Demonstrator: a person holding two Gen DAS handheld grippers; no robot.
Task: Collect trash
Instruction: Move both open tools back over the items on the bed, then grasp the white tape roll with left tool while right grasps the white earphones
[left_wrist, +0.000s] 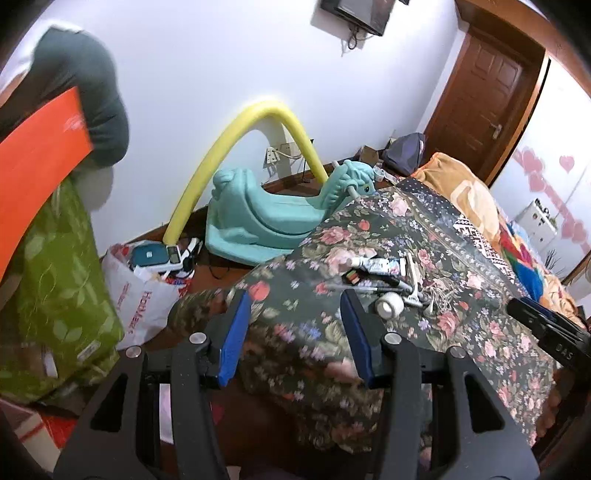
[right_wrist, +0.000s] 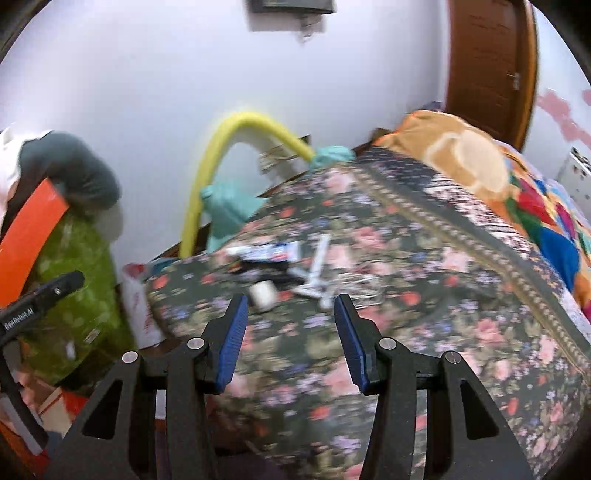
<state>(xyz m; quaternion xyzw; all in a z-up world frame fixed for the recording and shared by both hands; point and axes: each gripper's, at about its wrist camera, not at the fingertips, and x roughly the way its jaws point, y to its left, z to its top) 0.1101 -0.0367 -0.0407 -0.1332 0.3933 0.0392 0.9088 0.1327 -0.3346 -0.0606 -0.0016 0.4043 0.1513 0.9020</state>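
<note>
While both hang above the floral bedspread (left_wrist: 424, 236), left gripper (left_wrist: 295, 306) and right gripper (right_wrist: 290, 310) have jaws apart, holding nothing. Trash just ahead on the cover: tape roll (left_wrist: 388, 305), razor (left_wrist: 415, 286), squeezed tube (left_wrist: 380, 265), pens, all clustered. Beyond, teal rocking toy (left_wrist: 266, 218), yellow foam tube (left_wrist: 236, 136), white plastic bag (left_wrist: 142, 295) on floor.

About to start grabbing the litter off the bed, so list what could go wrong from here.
1. The tape roll lies on its side on the soft floral bedspread; a nudge may roll it away.
2. The tube, pens and razor lie bunched, touching; the fingers might pinch two things or the fabric.
3. The right-wrist view is blurred, so aiming the open right gripper now could miss.
</note>
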